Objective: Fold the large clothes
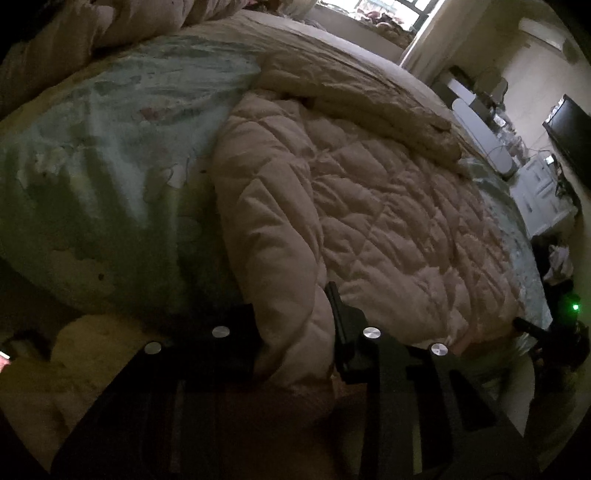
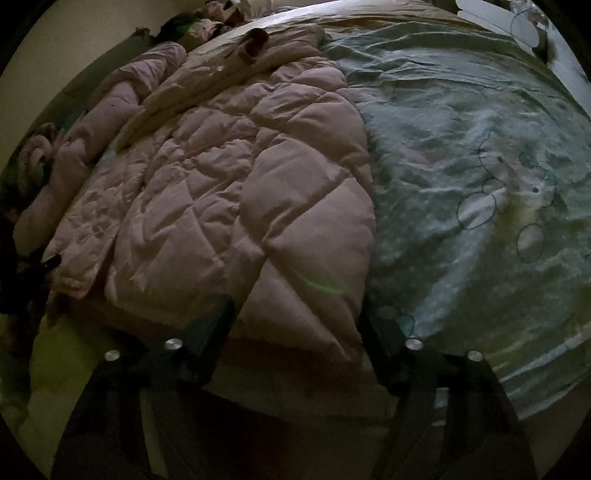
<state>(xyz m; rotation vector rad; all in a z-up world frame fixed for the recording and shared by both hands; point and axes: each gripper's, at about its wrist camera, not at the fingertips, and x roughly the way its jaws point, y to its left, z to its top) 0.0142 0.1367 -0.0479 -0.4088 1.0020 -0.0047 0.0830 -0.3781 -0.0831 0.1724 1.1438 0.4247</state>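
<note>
A pale pink quilted puffer jacket [image 1: 369, 206] lies spread on the bed; it also shows in the right wrist view [image 2: 229, 192]. My left gripper [image 1: 293, 317] has its two dark fingers on either side of the jacket's near hem corner, with padded cloth between them. My right gripper [image 2: 299, 332] stands open around the other hem corner at the bed's near edge, jaws wide apart and not pressing the cloth. One sleeve [image 2: 96, 122] lies out to the left in the right wrist view. The other gripper [image 1: 554, 332] shows at the far right in the left wrist view.
The bed has a light green patterned sheet [image 1: 110, 147] that also shows in the right wrist view [image 2: 461, 166]. A bunched duvet [image 1: 110, 26] lies at the head. A window [image 1: 388, 11], a white cabinet [image 1: 546, 192] and a dark screen [image 1: 572, 136] stand beyond the bed.
</note>
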